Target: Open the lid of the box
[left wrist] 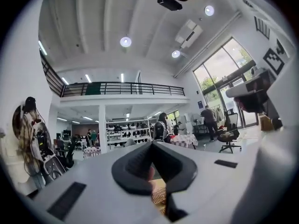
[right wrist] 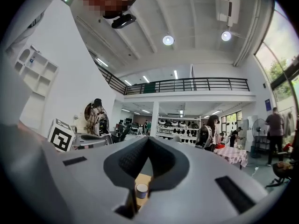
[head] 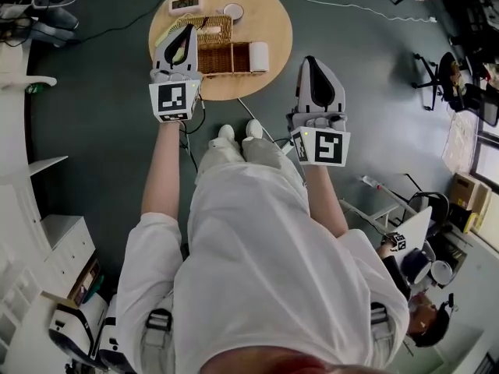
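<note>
A wicker box (head: 214,31) with a woven lid sits on the round wooden table (head: 273,22), and an open wicker tray (head: 224,58) lies just in front of it. My left gripper (head: 187,31) hangs over the table's left front with its tips at the box's left end. Its jaws are shut and nothing shows between them. In the left gripper view, wicker (left wrist: 160,195) shows below the closed jaws of the left gripper (left wrist: 150,146). My right gripper (head: 309,61) is held off the table's right edge, above the floor, with its jaws together. The right gripper (right wrist: 148,141) is seen closed in its own view.
On the table stand a digital timer (head: 185,4), a small white cup (head: 232,11) and a white roll (head: 258,56). The cup (right wrist: 141,190) also shows under the right jaws. A cable runs across the dark floor. White shelves (head: 31,232) stand at the left. Chairs and boxes are at the right.
</note>
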The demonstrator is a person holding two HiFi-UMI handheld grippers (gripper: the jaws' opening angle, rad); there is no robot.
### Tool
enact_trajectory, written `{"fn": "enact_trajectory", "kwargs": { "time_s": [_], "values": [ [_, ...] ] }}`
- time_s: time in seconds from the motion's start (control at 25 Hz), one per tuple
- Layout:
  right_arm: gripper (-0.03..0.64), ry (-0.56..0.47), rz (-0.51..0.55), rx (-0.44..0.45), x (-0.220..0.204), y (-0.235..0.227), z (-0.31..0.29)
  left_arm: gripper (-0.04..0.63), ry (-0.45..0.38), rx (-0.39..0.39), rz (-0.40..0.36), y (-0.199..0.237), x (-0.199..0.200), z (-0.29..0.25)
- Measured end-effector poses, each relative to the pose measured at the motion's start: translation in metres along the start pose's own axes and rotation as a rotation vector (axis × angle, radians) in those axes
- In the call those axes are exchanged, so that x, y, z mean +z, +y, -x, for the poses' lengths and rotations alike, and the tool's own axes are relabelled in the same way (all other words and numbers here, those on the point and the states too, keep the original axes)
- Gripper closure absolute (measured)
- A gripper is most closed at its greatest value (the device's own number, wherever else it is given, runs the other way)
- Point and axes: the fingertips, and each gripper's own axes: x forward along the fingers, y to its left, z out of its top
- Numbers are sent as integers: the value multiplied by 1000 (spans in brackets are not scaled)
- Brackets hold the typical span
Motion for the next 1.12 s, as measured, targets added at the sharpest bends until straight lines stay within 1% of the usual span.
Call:
{"fn": "enact_trajectory", "kwargs": {
  "time_s": [0.16, 0.4, 0.6, 0.88, 1.0, 1.12],
  "values": [
    [618, -31, 18, 17, 9, 16, 1, 604, -51, 19, -33, -11, 30, 28],
    [618, -67, 36, 41, 19, 33, 24, 604, -98, 80, -33, -23, 65, 77],
    [620, -108, 43, 42, 34, 42, 66, 604, -98, 125, -43, -45, 82, 133],
    [620, -122, 8, 52, 44, 49, 149, 603, -91, 169, -48, -95, 96, 218],
    [621, -124, -19, 59, 49, 52, 177, 603, -80, 190, -56, -108, 99, 246],
    [621, -128, -25, 62, 54, 57, 194, 603, -66, 200, -46, -116, 99, 263]
  ]
}}
